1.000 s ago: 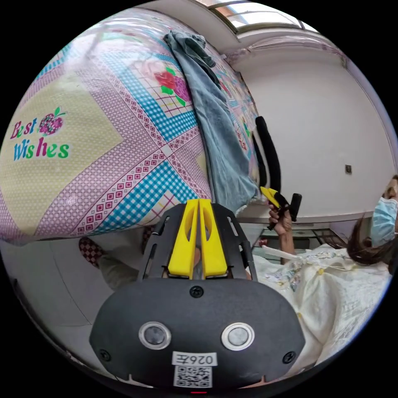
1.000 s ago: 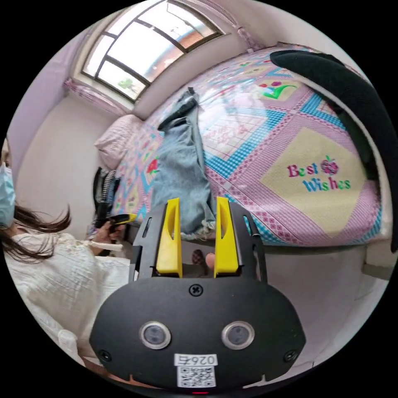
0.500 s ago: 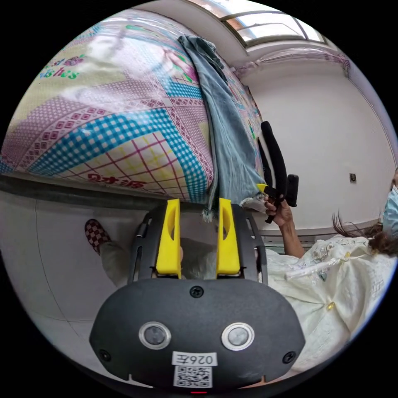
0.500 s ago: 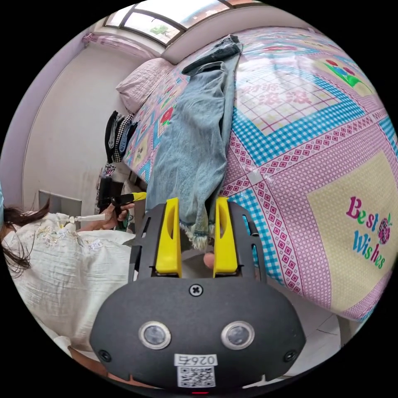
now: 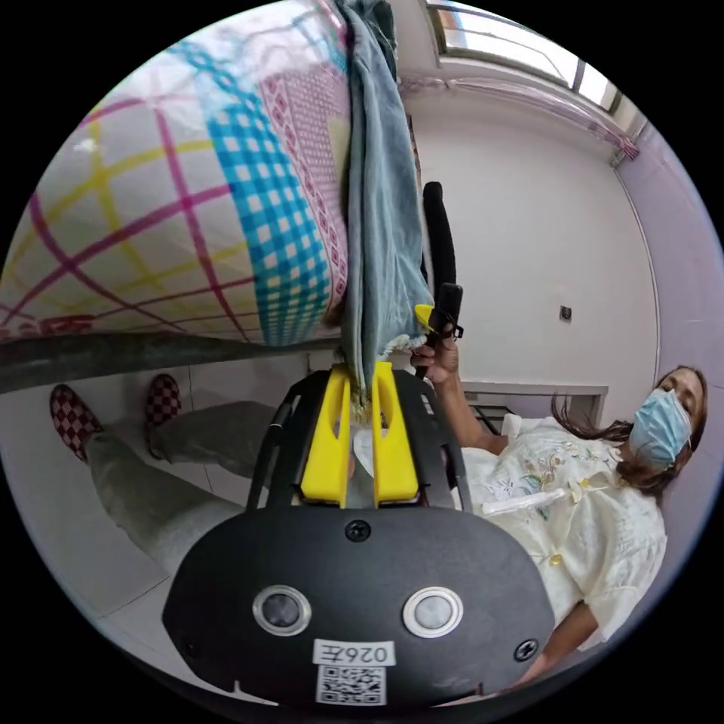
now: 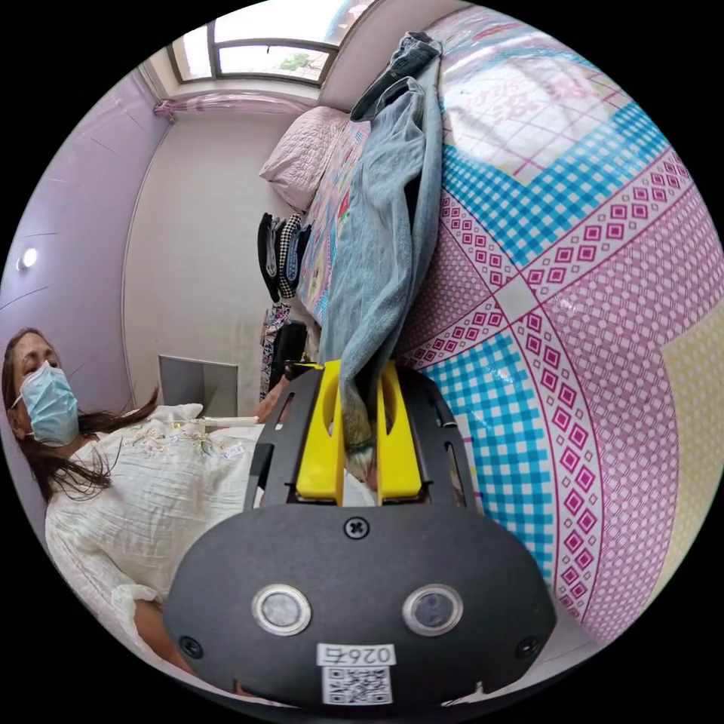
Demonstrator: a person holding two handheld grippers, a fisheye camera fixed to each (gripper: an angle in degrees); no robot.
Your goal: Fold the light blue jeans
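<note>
The left claw point(image 5: 360, 392) is clenched on the frayed hem of the light blue jeans point(image 5: 385, 204), and both yellow jaws press on the cloth. The right claw point(image 6: 354, 407) grasps the hem at another place in the same way. From the claws, the jeans stretch long across the bed point(image 6: 573, 302), with the hems at the bed's near edge and the waist far away toward the window point(image 6: 264, 45). The bed has a sheet with pink, blue and yellow checks. A pink pillow point(image 6: 302, 154) lies beside the jeans' far end. Dark clothes point(image 6: 279, 256) hang at the bed's side. The person point(image 6: 128, 475) stands by the bed, on a pale tiled floor point(image 5: 60, 520).
</note>
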